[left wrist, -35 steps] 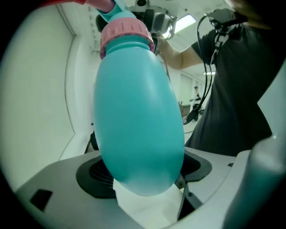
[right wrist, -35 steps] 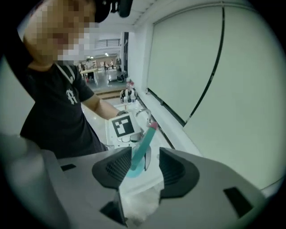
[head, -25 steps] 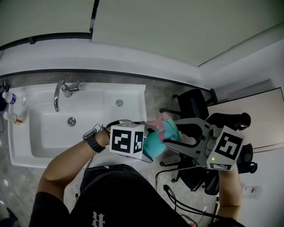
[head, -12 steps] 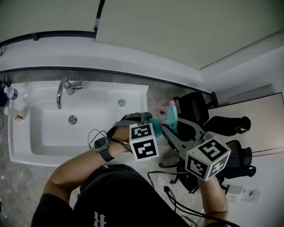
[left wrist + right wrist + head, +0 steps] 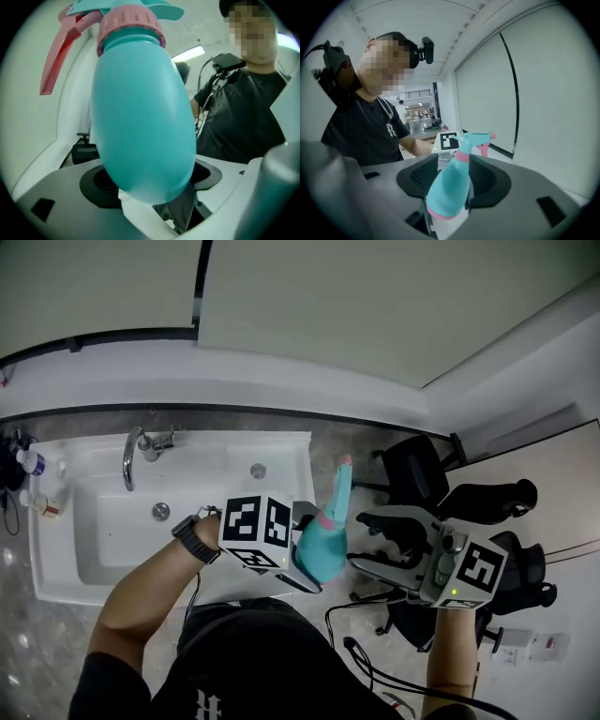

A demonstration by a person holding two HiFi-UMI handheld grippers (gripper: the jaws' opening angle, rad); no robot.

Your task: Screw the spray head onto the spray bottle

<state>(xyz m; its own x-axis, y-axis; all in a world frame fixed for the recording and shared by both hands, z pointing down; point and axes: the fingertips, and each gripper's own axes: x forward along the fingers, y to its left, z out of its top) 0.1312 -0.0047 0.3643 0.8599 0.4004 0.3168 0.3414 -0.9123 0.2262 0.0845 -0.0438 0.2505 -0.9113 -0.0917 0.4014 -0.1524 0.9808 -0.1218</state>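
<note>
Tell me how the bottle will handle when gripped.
The bottle has a smooth, bulging body, so it may slip or twist between jaws. Opaque plastic; probably light, though its fill is hidden. The tall head over a small base suggests it tips easily.

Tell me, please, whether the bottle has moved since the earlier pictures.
Yes: the bottle has tipped up, its nozzle now reaching farther along the sink's right edge toward its far corner.
</note>
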